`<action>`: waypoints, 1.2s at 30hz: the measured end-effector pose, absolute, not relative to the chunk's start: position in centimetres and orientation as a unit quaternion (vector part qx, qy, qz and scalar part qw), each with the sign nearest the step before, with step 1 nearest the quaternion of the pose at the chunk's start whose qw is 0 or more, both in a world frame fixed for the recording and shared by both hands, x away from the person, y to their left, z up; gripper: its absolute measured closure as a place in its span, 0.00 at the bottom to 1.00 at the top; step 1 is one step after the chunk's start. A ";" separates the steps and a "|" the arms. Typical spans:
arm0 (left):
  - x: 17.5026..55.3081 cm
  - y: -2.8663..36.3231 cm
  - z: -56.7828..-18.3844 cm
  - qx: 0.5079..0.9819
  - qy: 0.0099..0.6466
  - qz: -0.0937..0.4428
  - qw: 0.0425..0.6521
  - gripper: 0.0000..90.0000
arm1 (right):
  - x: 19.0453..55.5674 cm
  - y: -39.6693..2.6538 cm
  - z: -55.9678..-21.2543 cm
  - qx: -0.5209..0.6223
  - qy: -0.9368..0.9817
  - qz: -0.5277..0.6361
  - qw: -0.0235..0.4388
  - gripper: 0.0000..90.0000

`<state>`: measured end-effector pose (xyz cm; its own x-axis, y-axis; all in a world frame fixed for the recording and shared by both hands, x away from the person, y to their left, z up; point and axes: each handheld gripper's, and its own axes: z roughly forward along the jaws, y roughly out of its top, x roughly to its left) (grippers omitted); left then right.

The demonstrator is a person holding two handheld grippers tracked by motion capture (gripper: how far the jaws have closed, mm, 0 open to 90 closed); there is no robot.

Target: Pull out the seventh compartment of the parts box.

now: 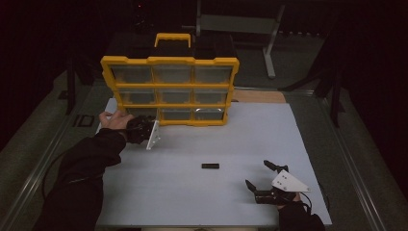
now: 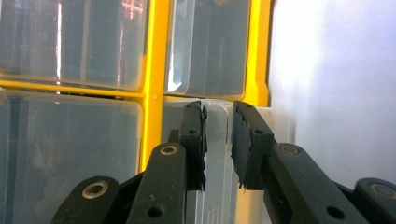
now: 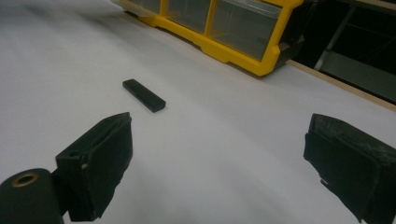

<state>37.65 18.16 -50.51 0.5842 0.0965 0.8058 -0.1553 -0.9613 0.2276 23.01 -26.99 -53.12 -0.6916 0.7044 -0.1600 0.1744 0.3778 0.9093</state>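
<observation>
The left hand-held gripper (image 2: pixel 218 144) pinches the clear front of the bottom-left drawer (image 2: pixel 217 196) of the yellow organizer (image 1: pixel 169 89); a thin grip could slip. The right hand-held gripper (image 3: pixel 219 163) hovers wide open near the small black bar (image 3: pixel 144 95) on the bench (image 1: pixel 250 139)

Dim room, lit tabletop, soft and grainy pictures.
The high view fades to near black around the pale white table sheet (image 1: pixel 202 144). In the left gripper view, reddish and white glare streaks the clear plastic drawers of the yellow organiser cabinet (image 2: pixel 154 70), and the sheet bleaches out. In the right gripper view, the near black padded jaws blur.
</observation>
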 end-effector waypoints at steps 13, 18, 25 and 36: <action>35.9 17.8 -50.6 0.877 -0.009 0.462 0.134 0.83 | 23.0 -27.0 -53.0 0.279 0.782 0.483 0.277 0.09; 35.3 17.8 -50.5 0.878 -0.010 0.459 0.134 0.83 | 22.9 -26.9 -53.0 0.280 0.781 0.484 0.278 0.09; 34.7 17.7 -50.1 0.882 -0.009 0.451 0.136 0.83 | 23.0 -26.9 -53.0 0.275 0.784 0.482 0.279 0.09; 34.3 17.6 -50.0 0.883 -0.008 0.450 0.132 0.83 | 22.9 -26.9 -52.9 0.275 0.784 0.481 0.280 0.09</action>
